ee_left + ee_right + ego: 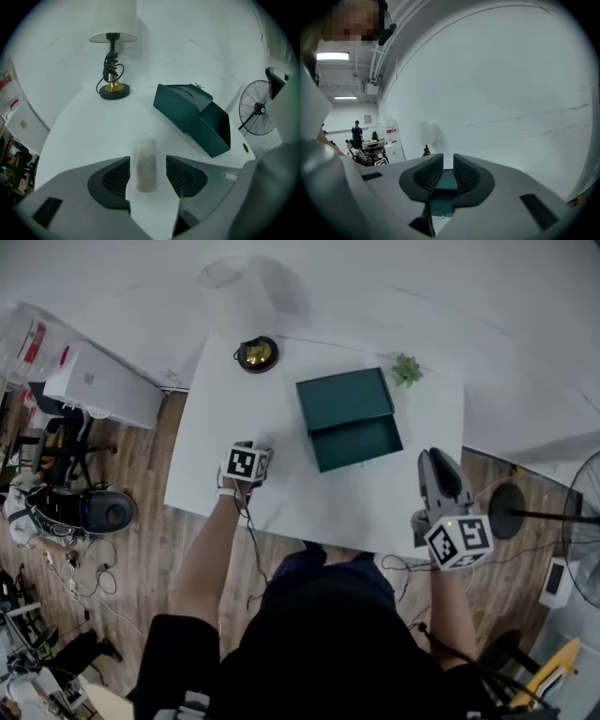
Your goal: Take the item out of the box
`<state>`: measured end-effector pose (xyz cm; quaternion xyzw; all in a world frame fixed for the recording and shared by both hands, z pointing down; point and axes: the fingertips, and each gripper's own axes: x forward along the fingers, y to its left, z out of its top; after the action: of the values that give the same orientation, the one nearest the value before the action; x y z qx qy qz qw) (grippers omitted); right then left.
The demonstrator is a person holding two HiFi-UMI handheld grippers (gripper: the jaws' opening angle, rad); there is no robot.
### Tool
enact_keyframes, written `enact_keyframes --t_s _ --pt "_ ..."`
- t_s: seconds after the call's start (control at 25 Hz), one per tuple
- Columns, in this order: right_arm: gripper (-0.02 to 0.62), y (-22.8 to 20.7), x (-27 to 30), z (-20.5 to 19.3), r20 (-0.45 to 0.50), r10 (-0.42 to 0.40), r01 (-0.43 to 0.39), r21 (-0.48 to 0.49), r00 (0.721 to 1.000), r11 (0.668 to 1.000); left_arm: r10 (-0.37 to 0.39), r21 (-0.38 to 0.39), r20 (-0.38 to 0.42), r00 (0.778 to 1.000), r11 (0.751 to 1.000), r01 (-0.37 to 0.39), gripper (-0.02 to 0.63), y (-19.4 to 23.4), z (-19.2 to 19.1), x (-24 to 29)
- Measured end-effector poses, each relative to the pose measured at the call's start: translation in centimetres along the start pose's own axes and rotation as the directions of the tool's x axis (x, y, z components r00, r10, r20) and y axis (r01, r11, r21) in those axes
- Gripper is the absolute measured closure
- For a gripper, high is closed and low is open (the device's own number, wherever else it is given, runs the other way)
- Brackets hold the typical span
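Note:
The dark green box (349,418) lies open in the middle of the white table (281,502), its lid raised at the far side. In the left gripper view a pale, translucent cylindrical item (146,164) lies on the table left of the box (194,117). My left gripper (147,171) is open around it, with a gap on each side. From the head view the item is hidden under the left gripper (251,450). My right gripper (437,460) hovers right of the box, near the table's front right corner. Its jaws (448,171) stand narrowly apart with nothing between them.
A lamp (257,353) with a white shade stands at the table's far left. A small green plant (406,369) sits behind the box. A floor fan (581,521) stands to the right of the table. White appliances and clutter lie on the wooden floor at left.

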<state>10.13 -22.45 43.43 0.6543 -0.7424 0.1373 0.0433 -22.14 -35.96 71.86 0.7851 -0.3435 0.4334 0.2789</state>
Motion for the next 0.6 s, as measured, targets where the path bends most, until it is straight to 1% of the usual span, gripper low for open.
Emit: enact_keyframes --t_s 0.08,0.16,0.2,0.28,0.32,0.44,0.48,0.6 --pt "0.525 -0.5 0.0 0.0 0.001 0.019 -0.019 0.0 1.0 1.0 0.039 -0.003 0.015 0.999 0.999 -0.039 0.376 0.3 0.1 -0.5" --pt "0.526 -0.9 -0.1 0.2 0.004 0.038 -0.038 0.001 0.999 0.999 0.07 -0.026 0.023 0.997 0.997 -0.069 0.376 0.3 -0.1 -1.0" --pt "0.526 -1.2 -0.2 0.2 0.005 0.048 -0.048 0.002 0.999 0.999 0.104 -0.031 0.042 0.994 0.994 -0.102 0.376 0.5 0.0 -1.6" --pt "0.526 -1.5 -0.6 0.3 0.0 0.068 -0.068 0.003 0.998 0.998 0.184 -0.053 0.096 0.978 0.982 -0.179 0.376 0.9 0.4 -3.6" --pt "0.526 -1.7 -0.7 0.3 -0.002 0.079 -0.079 0.002 0.997 0.997 0.211 -0.085 0.119 0.97 0.976 -0.201 0.376 0.9 0.4 -4.6" --pt "0.531 -2.5 -0.5 1.0 0.008 0.104 -0.104 -0.011 0.995 0.994 0.25 -0.217 0.179 0.952 0.953 -0.209 0.377 0.2 0.2 -7.7" --pt "0.536 -2.8 -0.6 1.2 0.016 0.105 -0.105 -0.016 0.994 0.994 0.267 -0.248 0.207 0.941 0.945 -0.214 0.377 -0.2 0.3 -9.0" --pt "0.562 -3.5 -0.7 2.1 0.043 0.103 -0.102 -0.034 0.994 0.994 0.316 -0.292 0.307 0.898 0.929 -0.227 0.379 -1.8 1.5 -13.4"
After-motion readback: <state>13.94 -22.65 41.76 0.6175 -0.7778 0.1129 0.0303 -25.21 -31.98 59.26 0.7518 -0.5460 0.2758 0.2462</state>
